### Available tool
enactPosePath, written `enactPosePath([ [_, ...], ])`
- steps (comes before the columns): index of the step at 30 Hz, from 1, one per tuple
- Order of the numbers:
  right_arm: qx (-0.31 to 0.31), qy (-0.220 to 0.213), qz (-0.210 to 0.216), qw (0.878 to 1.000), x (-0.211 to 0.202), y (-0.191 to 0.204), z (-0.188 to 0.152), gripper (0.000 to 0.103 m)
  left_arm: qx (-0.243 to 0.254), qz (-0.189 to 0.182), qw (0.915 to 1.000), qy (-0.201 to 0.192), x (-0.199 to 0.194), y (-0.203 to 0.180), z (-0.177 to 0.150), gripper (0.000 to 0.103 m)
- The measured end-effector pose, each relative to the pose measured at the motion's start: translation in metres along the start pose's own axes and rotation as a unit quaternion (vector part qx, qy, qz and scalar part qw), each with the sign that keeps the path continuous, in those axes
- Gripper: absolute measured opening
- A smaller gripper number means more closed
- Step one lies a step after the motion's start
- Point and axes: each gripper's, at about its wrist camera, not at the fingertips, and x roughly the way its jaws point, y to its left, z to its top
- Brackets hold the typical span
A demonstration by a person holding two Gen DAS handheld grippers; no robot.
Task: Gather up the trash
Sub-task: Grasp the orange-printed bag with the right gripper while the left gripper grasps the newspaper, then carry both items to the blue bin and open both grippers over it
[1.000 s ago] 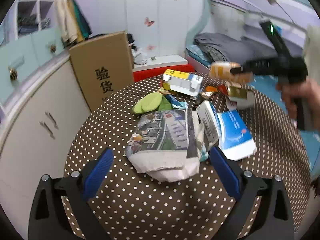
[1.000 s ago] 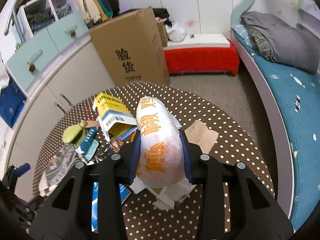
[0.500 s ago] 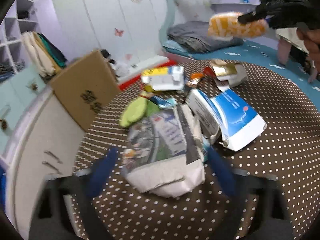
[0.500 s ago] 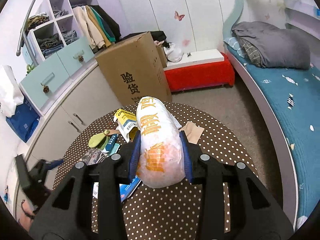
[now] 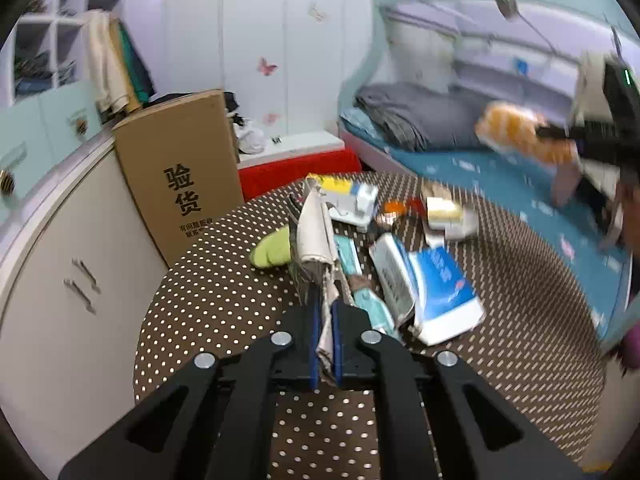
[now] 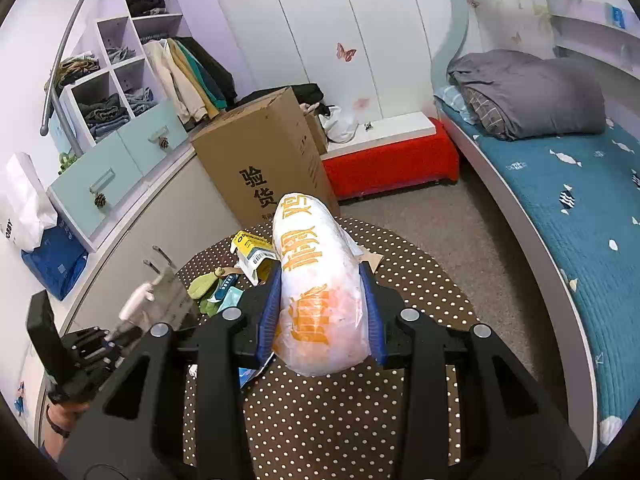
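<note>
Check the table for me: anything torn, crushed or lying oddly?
Yes. The blue-and-white box on the dotted table lies crushed and torn open. The yellow box behind it looks ripped too. Nothing spilled.

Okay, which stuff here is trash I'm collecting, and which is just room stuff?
Trash:
newspaper, in left claw
orange-print bag, in right claw
blue-white carton
yellow box
green wrapper

Room stuff:
cardboard box
bed
red bench
cabinet
</note>
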Motion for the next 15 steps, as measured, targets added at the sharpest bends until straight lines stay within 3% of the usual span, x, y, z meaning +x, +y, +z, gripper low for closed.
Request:
enactPosePath([
  [7,0.011,-0.023,0.007,1.0,-0.024,-0.009,0.003,0.036,-0.035,-0.02,0.9986,-0.034,-0.027,-0.005,0.022,0.005],
  [15,0.025,-0.061,-0.004,0.998,-0.064,-0.034,0.008,0.036,-0.016,-0.077,0.9946,-0.068,-0.038,-0.061,0.069,0.005],
])
